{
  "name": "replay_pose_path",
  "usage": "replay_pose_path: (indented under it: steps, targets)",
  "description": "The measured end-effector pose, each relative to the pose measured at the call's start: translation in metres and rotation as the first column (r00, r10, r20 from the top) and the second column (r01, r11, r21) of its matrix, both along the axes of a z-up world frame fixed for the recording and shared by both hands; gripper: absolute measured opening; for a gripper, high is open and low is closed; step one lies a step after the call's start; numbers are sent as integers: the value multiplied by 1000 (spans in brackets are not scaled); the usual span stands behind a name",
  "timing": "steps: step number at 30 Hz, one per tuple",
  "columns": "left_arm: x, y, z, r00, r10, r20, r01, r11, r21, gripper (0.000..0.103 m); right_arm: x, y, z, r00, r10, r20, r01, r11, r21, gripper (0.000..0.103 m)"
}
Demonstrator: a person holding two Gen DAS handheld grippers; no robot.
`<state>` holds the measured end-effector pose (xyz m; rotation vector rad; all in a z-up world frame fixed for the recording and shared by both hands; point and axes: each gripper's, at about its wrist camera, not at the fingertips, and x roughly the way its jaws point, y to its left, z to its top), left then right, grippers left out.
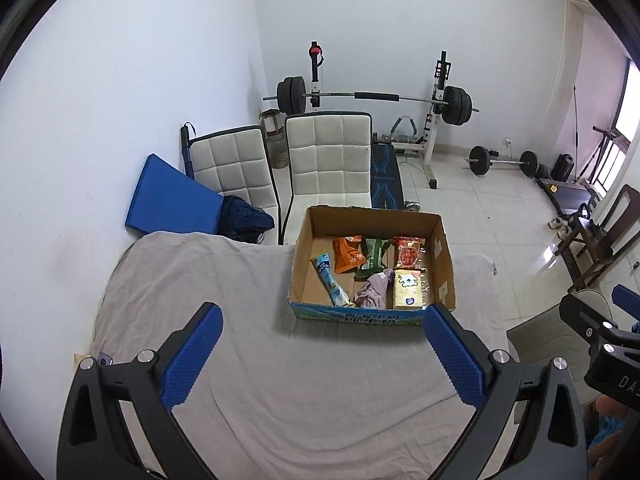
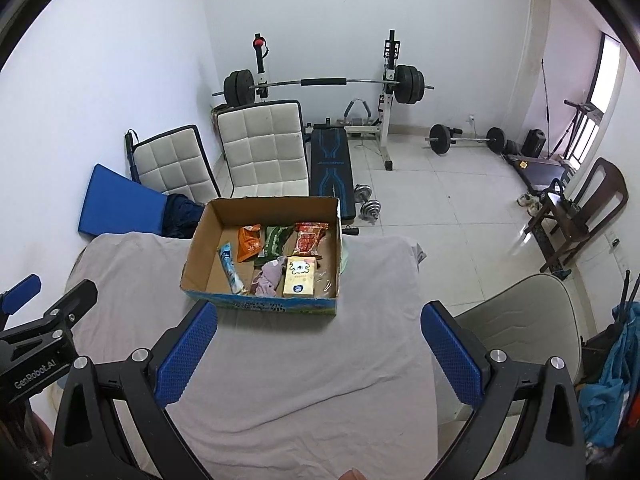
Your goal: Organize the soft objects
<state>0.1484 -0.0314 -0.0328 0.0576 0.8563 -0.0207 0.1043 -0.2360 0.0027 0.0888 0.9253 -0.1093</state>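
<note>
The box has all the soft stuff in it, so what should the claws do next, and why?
Probably move the right claw forward toward the cardboard box. Both claws are open and empty, short of the box, over the grey cloth. The crumpled pink cloth near the front wall looks like the easiest first grab.

The left tool (image 1: 322,350) hangs with fingers spread wide above the cloth-covered worktop (image 1: 200,292); just ahead sits the box (image 1: 442,256) of snacks (image 1: 350,255).

Each black claw (image 1: 322,350) (image 2: 318,346) has blue dimpled pads (image 1: 192,358) (silver screws behind).
</note>
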Motion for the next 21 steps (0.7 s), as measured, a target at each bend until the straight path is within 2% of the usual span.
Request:
replay_pose_path:
  steps: [21]
  targets:
    - [0,-4,9,1000,2,15,-2,1000,-2,103,3,0,6,1000,18,12,-18,1000,-16,103]
